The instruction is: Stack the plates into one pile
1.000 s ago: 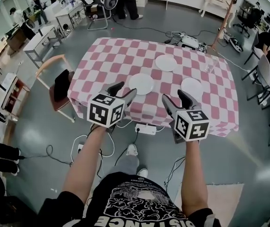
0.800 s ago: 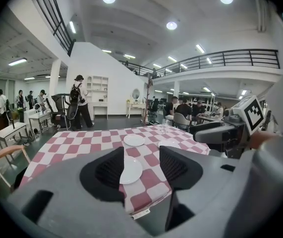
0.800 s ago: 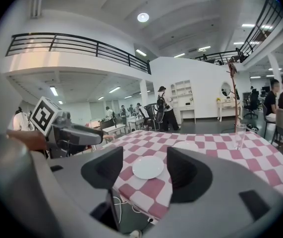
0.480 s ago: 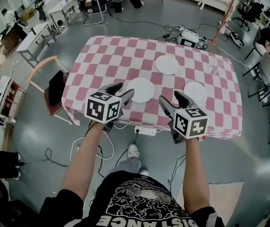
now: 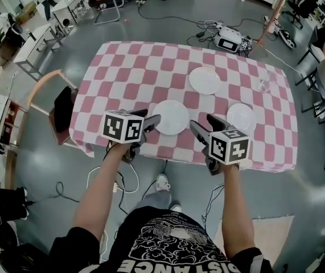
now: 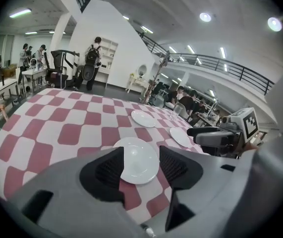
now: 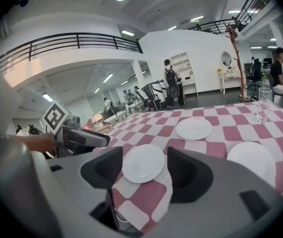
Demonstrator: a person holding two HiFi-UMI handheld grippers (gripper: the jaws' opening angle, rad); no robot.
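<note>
Table, covered by a pink-and-white checked cloth, fills the middle of the head view. A wooden chair with a dark object on its seat stands at the table's left end.

The left gripper and right gripper are held side by side over the near edge of the table. Each gripper view shows its two jaws standing wide apart with nothing gripped between them. Only the near plate on the cloth beyond appears in the gap, untouched.

Three white plates lie separately on the cloth, none stacked. The near plate sits close to the front edge, between the two grippers and just past their tips. The right plate lies near the front edge to the right of the right gripper. The far plate lies toward the table's middle, well apart from both. A clear glass stands upright near the right end, beyond the right plate.
</note>
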